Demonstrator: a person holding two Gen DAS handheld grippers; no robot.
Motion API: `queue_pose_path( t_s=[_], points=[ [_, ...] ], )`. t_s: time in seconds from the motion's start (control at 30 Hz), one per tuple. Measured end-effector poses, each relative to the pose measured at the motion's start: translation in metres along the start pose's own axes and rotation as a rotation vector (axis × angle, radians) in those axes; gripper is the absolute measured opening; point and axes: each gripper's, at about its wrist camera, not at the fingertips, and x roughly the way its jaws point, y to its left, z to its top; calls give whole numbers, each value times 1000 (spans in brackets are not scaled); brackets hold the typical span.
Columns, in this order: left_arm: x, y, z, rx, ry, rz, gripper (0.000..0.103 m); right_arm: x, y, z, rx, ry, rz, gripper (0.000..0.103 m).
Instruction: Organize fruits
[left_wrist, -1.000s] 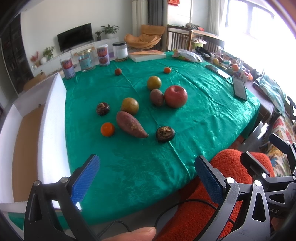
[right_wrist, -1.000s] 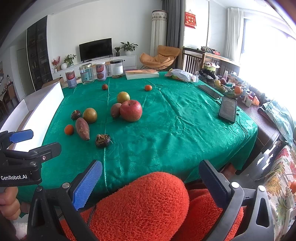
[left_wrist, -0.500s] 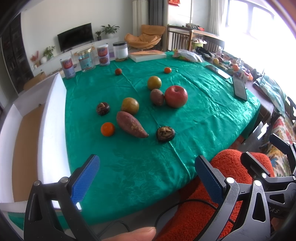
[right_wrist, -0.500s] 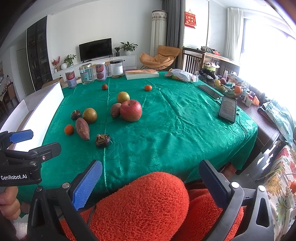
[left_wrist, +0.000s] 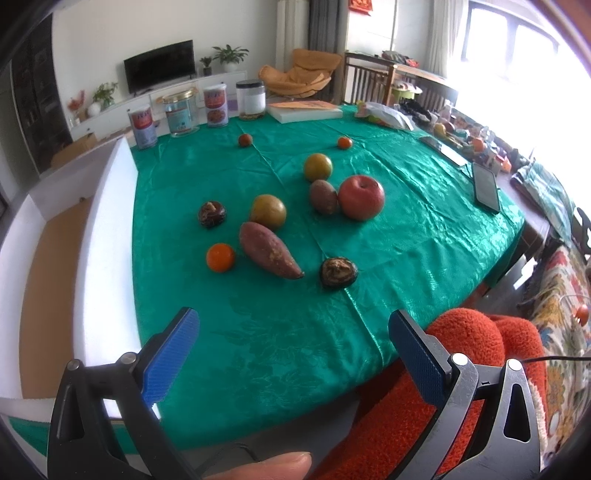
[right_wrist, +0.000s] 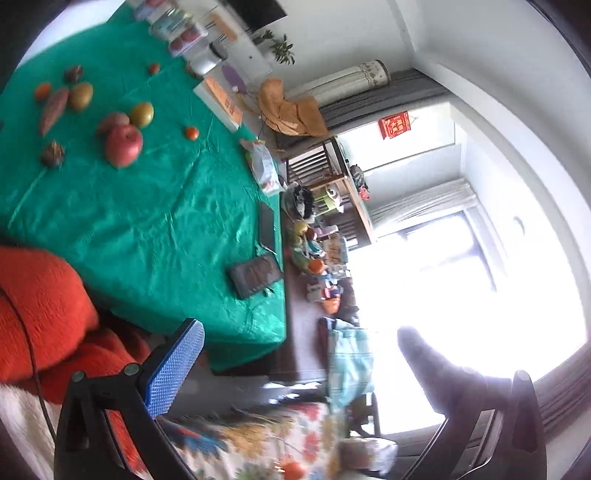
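- The left gripper (left_wrist: 291, 354) hung over the near edge of the counter (left_wrist: 258, 332), its blue pads spread wide with nothing between them.
- The right gripper (right_wrist: 303, 373) was rolled sideways off the counter's right side, aimed toward the bright window; its fingers stood wide apart and empty, the far one washed out by glare.
- Between the left gripper and the sweet potato (left_wrist: 269, 250) lay a broad bare stretch of green cloth.
- The sweet potato lay flat, long axis diagonal, its pointed tip aimed near-right toward a dark shrivelled fruit (left_wrist: 338, 272) just beside it.
- Left of the sweet potato sat a small orange (left_wrist: 220, 257), near but apart.
- Just beyond the sweet potato rested a yellow-brown round fruit (left_wrist: 268, 213), with a dark fruit (left_wrist: 211, 214) to its left.
- Right of and beyond the sweet potato, a brown oval fruit (left_wrist: 323, 197) touched a red apple (left_wrist: 361, 197); a second yellow-green fruit (left_wrist: 317, 167) lay behind them.
- A white foam box (left_wrist: 107, 236) ran along the counter's left edge, left of the sweet potato; its brown floor showed no fruit.
- Far beyond the sweet potato, two small fruits lay apart, and cans and jars (left_wrist: 181, 116) lined the back edge; their contents could not be made out.
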Motion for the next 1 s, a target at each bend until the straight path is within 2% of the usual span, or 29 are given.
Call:
queue_pose_path(
  t_s=[0.03,0.13,0.17,0.23,0.33,0.4,0.63,0.8,1.0],
  points=[
    [2,0,1,-9,9,-8,103,-5,5,5,44,-41,84,103],
    [-1,3,3,-12,14,-14,103,-10,23,17,314,-169,504,103],
    [-3,4,4,-9,6,-6,103,-8,31,18,424,-211,609,103],
    [-7,11,4,-13,-6,14,103,-1,48,12,643,-278,716,103],
    [-4,23,3,-45,7,29,103,6,69,-4,870,-316,767,103],
    [0,27,-1,-55,20,36,103,12,79,-16,937,-299,808,103],
    [24,13,-10,-22,85,29,103,18,95,-27,951,-276,910,103],
    [27,11,-11,-7,81,28,103,17,90,-29,964,-298,906,103],
    [48,16,-16,3,102,69,103,25,89,-31,980,-268,902,103]
  ],
)
